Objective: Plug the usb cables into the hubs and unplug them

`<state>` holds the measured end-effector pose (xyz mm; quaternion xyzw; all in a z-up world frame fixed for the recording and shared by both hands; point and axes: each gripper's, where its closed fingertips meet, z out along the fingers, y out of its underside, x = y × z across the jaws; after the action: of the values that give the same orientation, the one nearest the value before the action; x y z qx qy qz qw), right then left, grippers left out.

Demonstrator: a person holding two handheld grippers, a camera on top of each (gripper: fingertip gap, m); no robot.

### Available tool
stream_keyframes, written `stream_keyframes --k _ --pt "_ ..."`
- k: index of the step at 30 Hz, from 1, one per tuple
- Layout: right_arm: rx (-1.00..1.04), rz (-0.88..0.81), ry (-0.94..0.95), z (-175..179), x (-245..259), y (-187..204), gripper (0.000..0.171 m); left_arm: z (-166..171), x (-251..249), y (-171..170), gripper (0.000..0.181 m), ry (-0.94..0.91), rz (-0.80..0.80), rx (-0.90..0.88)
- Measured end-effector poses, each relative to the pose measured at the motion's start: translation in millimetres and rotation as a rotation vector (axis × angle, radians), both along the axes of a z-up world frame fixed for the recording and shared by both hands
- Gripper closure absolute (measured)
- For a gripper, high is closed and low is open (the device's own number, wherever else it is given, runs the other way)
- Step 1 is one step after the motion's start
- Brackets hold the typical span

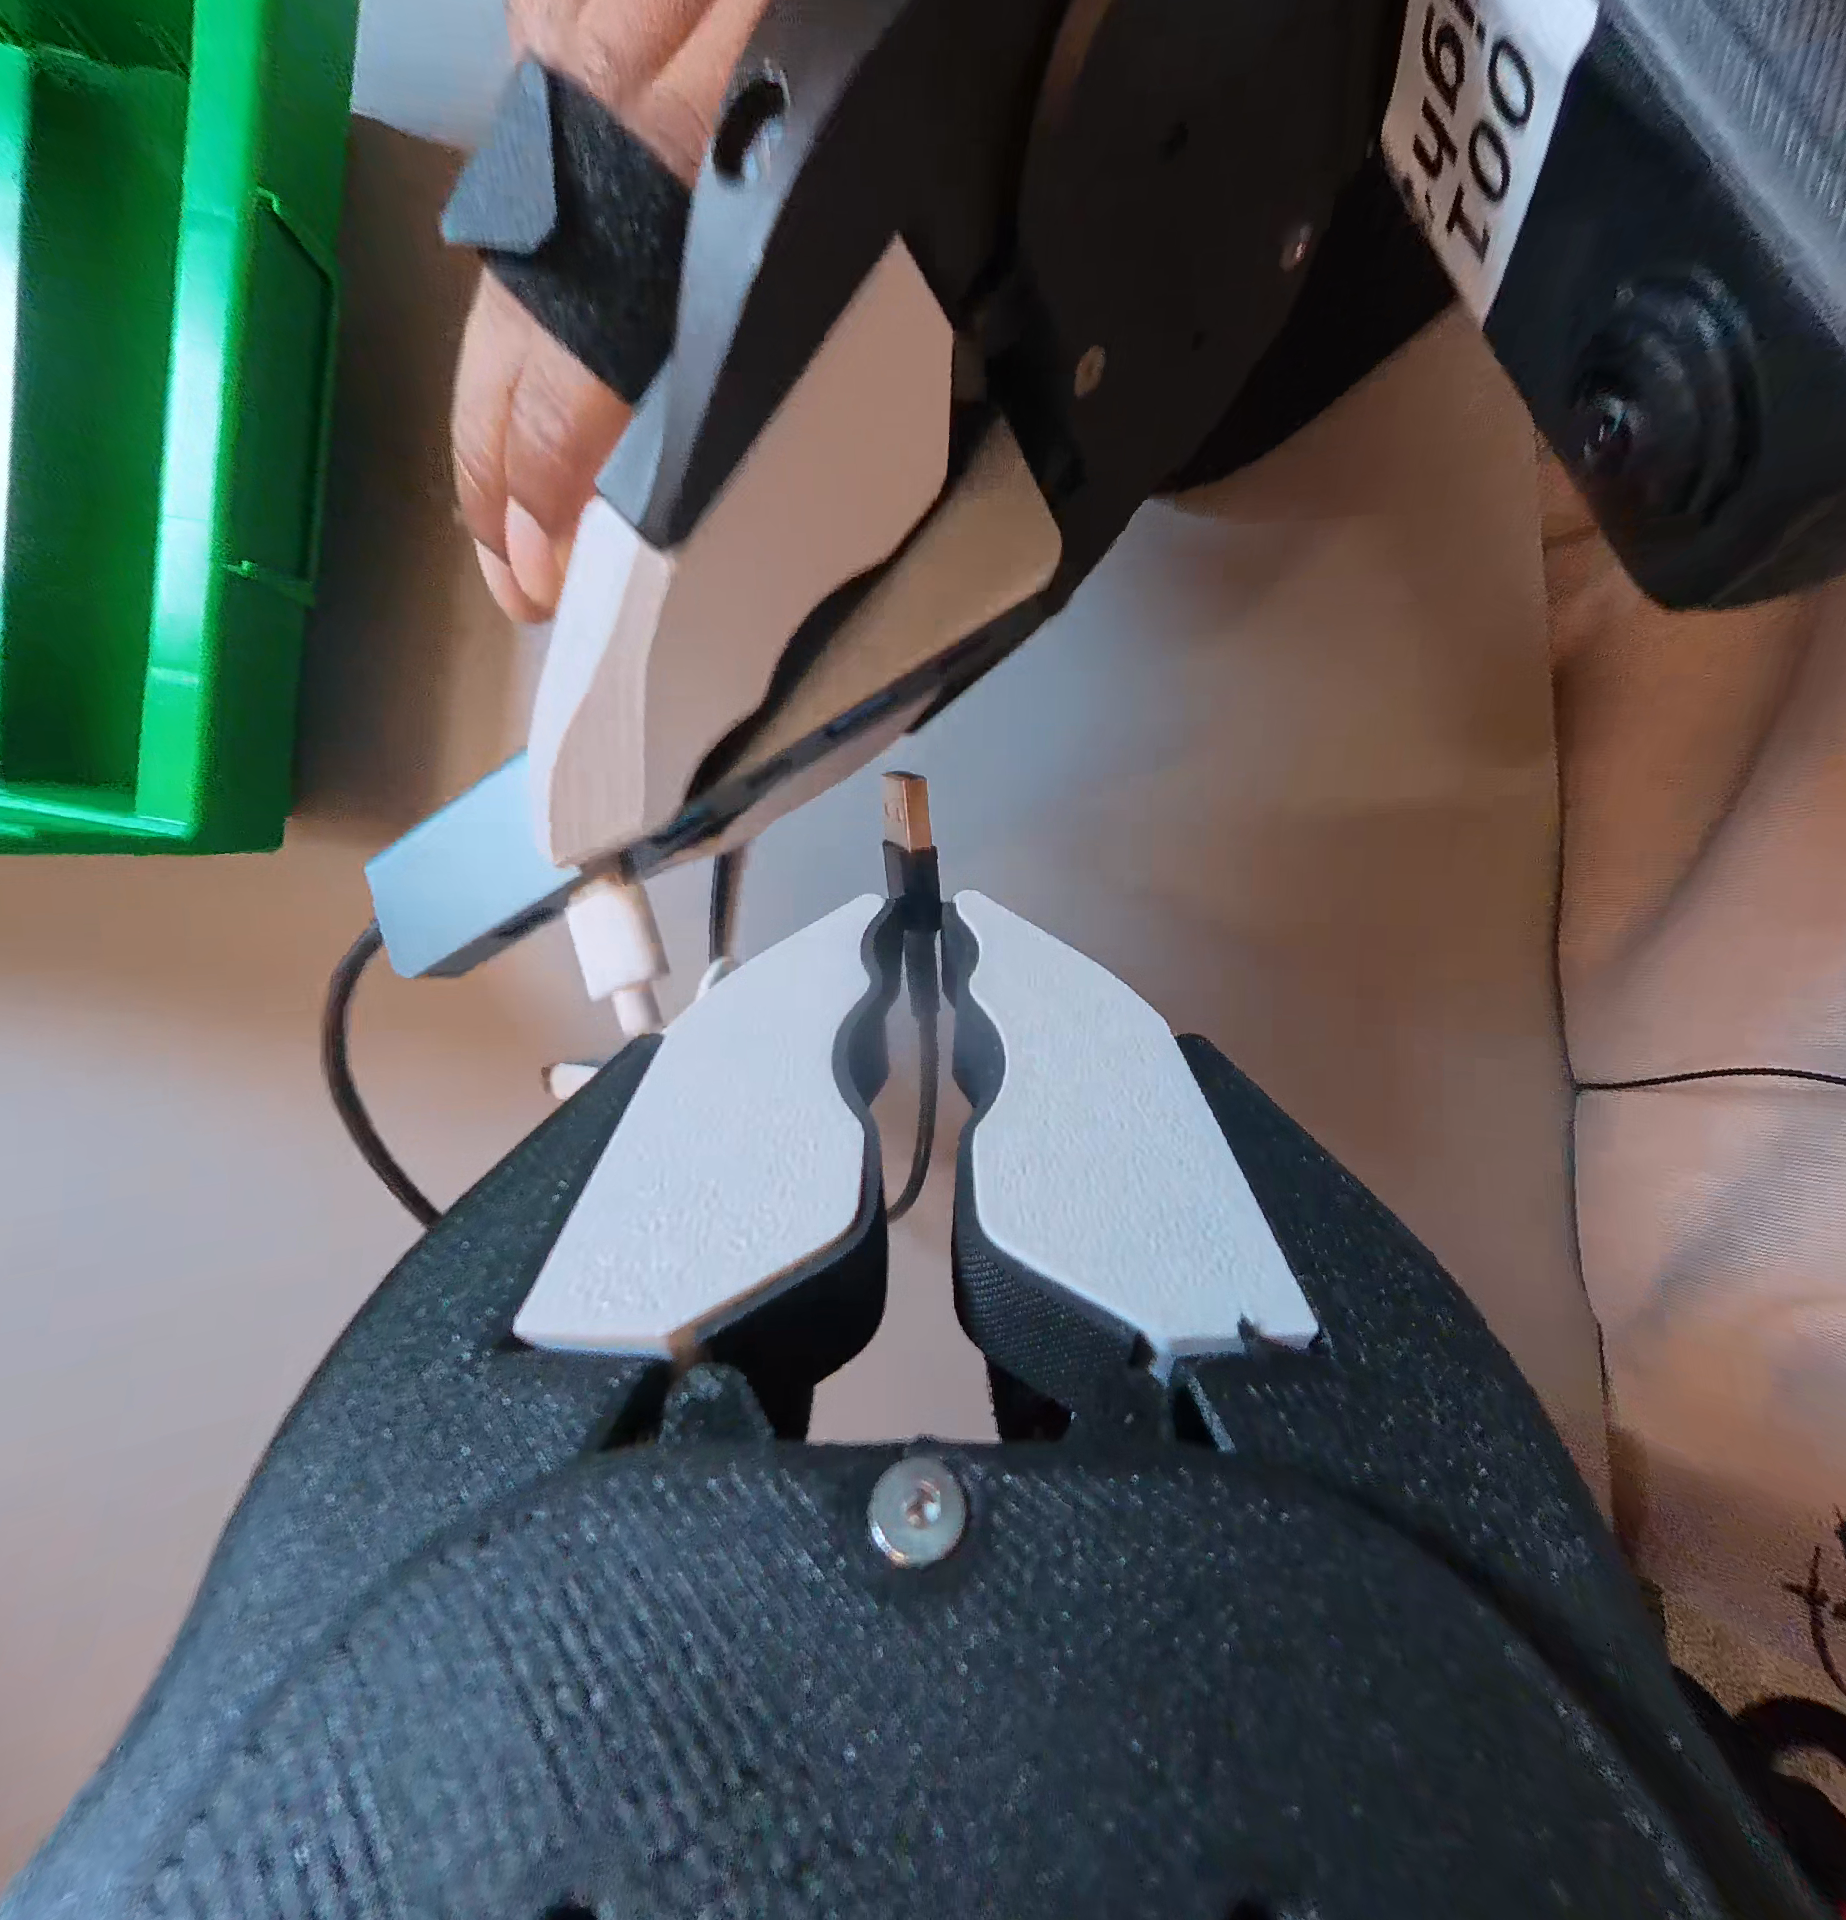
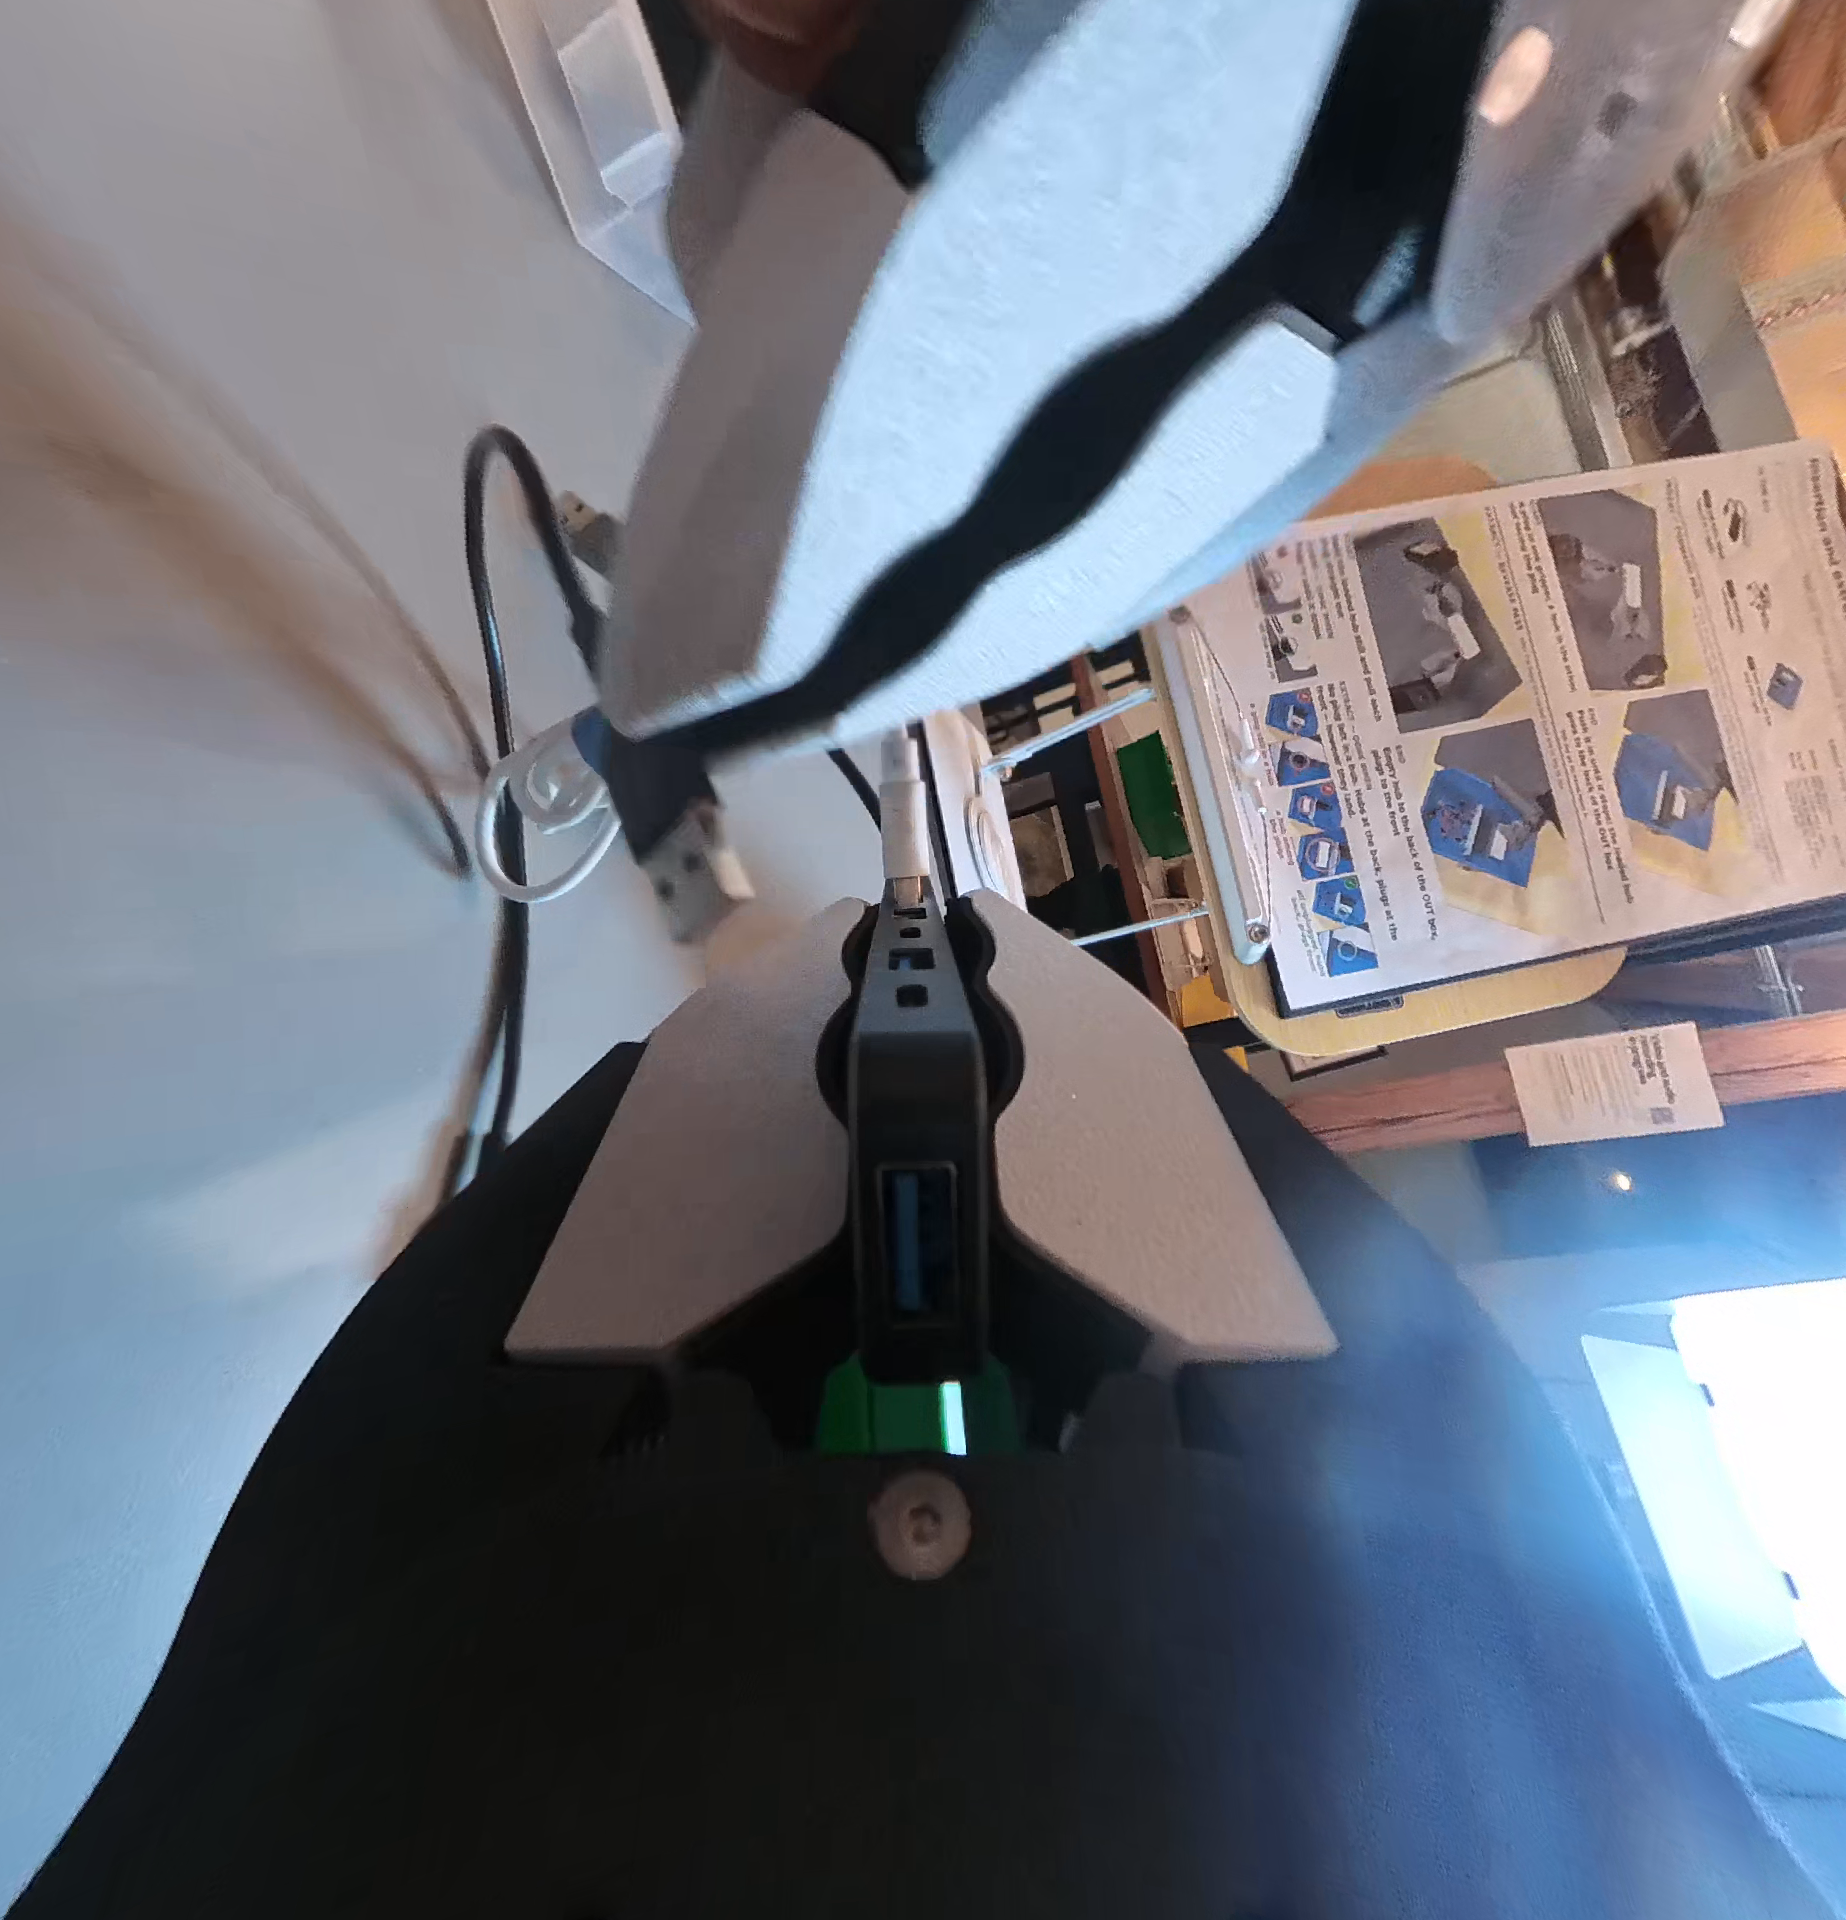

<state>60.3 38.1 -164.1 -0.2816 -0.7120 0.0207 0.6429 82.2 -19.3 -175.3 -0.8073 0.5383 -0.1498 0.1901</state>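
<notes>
both grippers clamped | left gripper (image 1: 911,914) pinches black usb plug (image 1: 906,844) | right gripper (image 2: 911,914) apparently grips grey hub (image 2: 914,1132)

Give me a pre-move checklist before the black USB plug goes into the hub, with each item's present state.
1. Left gripper shut on the black USB plug: ok, metal tip sticks out past the fingertips.
2. Right gripper shut on the hub: ok, clamped between both fingers.
3. Plug clear of the hub: ok, a gap shows between tip and port edge in the left wrist view.
4. Plug lined up with a free port: cannot tell, that edge is blurred.
5. White cable seated in the hub: ok.
6. Black cable's slack free of snags: cannot tell, it runs behind the gripper.
</notes>
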Motion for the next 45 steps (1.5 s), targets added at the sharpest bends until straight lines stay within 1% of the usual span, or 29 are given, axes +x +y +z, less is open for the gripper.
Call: stream_keyframes --k 1,3,9,11,13,15,17,20,23,24,27,29,30,32,36,38,40,45 --pt "-0.002 -0.009 0.003 0.9 1.9 3.1 0.158 -2.6 -0.8 -2.2 0.174 -0.02 0.0 -0.002" --pt "-0.012 -0.023 0.008 3.0 5.8 9.0 0.158 -11.1 -1.9 -7.0 0.174 -0.06 0.005 0.0" --pt "-0.048 -0.066 0.049 14.0 19.3 24.8 0.157 -58.1 -4.7 -24.9 0.172 -0.161 -0.014 0.024" --pt "-0.061 -0.073 0.061 16.4 22.1 27.5 0.158 -68.0 -9.8 -30.7 0.159 -0.16 -0.025 0.019" --pt "-0.077 -0.073 0.071 18.0 22.8 29.0 0.157 -74.9 -17.8 -33.8 0.149 -0.121 -0.054 0.028" --pt "-0.087 -0.071 0.074 18.4 22.2 29.3 0.158 -78.6 -24.2 -32.3 0.145 -0.083 -0.081 0.046" --pt "-0.083 -0.071 0.07 17.8 22.1 28.8 0.157 -82.0 -25.1 -34.5 0.143 -0.062 -0.113 0.021" --pt "-0.081 -0.074 0.072 18.9 23.6 29.1 0.157 -88.5 -19.2 -35.4 0.146 -0.026 -0.159 0.013" --pt "-0.091 -0.079 0.084 21.7 26.2 31.8 0.158 -89.5 -12.4 -34.8 0.161 -0.012 -0.186 0.025" --pt "-0.094 -0.081 0.088 22.5 27.1 33.0 0.158 -89.7 -11.1 -36.5 0.172 -0.004 -0.199 0.021" --pt "-0.103 -0.082 0.098 24.7 29.0 34.8 0.158 -90.3 -9.6 -37.7 0.174 0.042 -0.196 0.032" --pt "-0.102 -0.078 0.102 25.9 29.5 33.9 0.158 -89.9 -10.8 -33.7 0.175 0.084 -0.185 0.094" --pt "-0.1 -0.075 0.104 26.9 29.7 32.7 0.158 -89.2 -13.3 -30.4 0.175 0.093 -0.167 0.129" --pt "-0.096 -0.066 0.107 28.3 29.8 29.3 0.158 -76.3 -15.4 -27.7 0.175 0.01 -0.087 0.117" --pt "-0.048 -0.057 0.059 19.3 21.5 24.0 0.158 -13.2 -21.5 -16.5 0.175 -0.125 0.039 0.139" --pt "0.0 -0.062 0.019 10.6 14.3 21.4 0.158 11.4 -23.1 -12.3 0.175 -0.129 0.066 0.146" --pt "0.039 -0.054 -0.011 3.5 6.7 14.7 0.158 19.1 -25.3 -6.4 0.175 -0.088 0.087 0.126" --pt "0.121 -0.069 -0.034 -1.1 -4.0 4.8 0.158 13.8 -21.4 1.8 0.175 -0.017 0.095 0.017"
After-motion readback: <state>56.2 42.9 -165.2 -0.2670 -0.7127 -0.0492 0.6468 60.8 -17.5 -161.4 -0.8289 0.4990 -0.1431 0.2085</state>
